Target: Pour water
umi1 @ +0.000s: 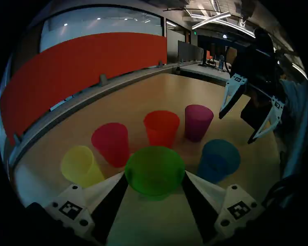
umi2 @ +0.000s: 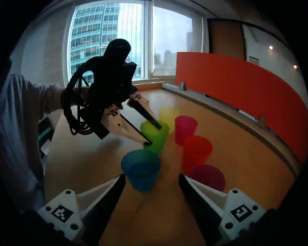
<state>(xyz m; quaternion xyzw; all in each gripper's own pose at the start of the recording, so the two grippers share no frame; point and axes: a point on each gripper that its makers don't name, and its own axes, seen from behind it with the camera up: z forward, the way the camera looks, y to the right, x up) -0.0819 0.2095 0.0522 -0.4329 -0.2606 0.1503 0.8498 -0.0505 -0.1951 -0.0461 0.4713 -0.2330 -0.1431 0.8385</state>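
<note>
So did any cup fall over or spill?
No, nothing stands out. The yellow cup, pink cup, red cup, purple cup, blue cup and green cup all stand upright on the table, and no puddle shows.

The green cup sits between the fingers of the left tongs, which lie close against its sides; whether they press, I cannot tell. Behind it on the counter stand the yellow cup, pink cup, orange cup, purple cup and blue cup. The right tongs hang spread apart above the counter's right side
</note>
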